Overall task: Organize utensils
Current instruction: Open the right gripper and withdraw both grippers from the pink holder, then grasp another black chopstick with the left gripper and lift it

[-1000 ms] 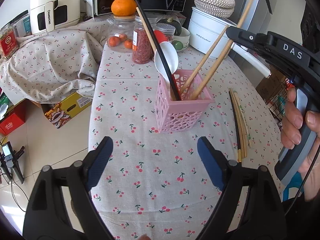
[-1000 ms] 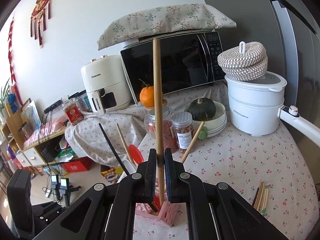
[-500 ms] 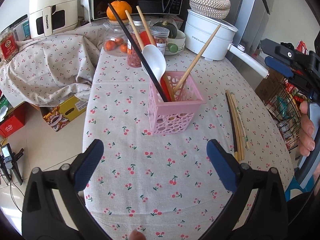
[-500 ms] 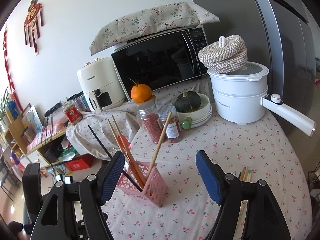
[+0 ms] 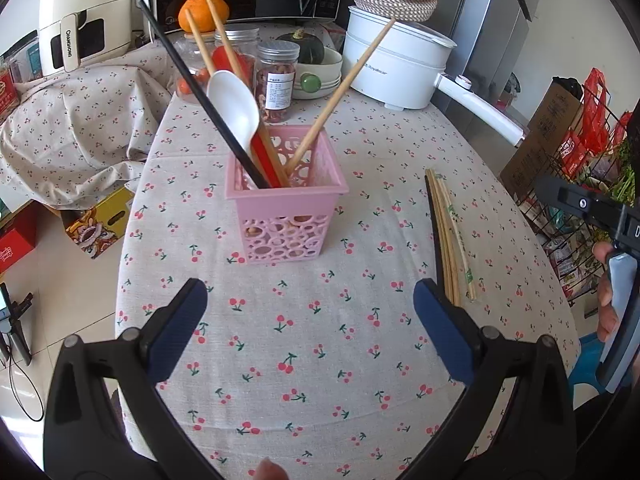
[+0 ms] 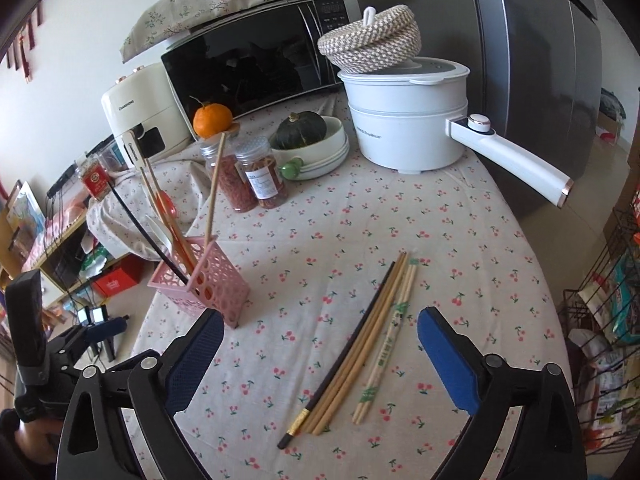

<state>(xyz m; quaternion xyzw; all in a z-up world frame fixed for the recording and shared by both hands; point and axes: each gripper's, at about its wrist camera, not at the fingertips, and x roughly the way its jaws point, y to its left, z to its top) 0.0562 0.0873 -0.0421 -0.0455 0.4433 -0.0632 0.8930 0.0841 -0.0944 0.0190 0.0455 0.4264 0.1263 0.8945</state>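
Right now the loose chopsticks (image 6: 370, 344) lie flat in a tight bundle on the cherry-print tablecloth (image 6: 460, 220), to the right of the pink basket (image 6: 204, 284): one dark lacquered stick with a gilt band, a few plain bamboo ones, and a paper-sleeved pair alongside. Their long axis runs away from the person, near ends pointing almost straight back between the jaws of the right gripper (image 6: 320, 350), which hovers over them; its jaws are opening, nearly full wide, nothing between the pads. That hand looks clearly the nearer one. From the left gripper (image 5: 310, 326), spread wide and empty, the bundle sits off beside its right finger. The basket is thin perforated plastic, square, already holding a white spoon (image 5: 234, 100), a black stick and several bamboo ones leaning outward.
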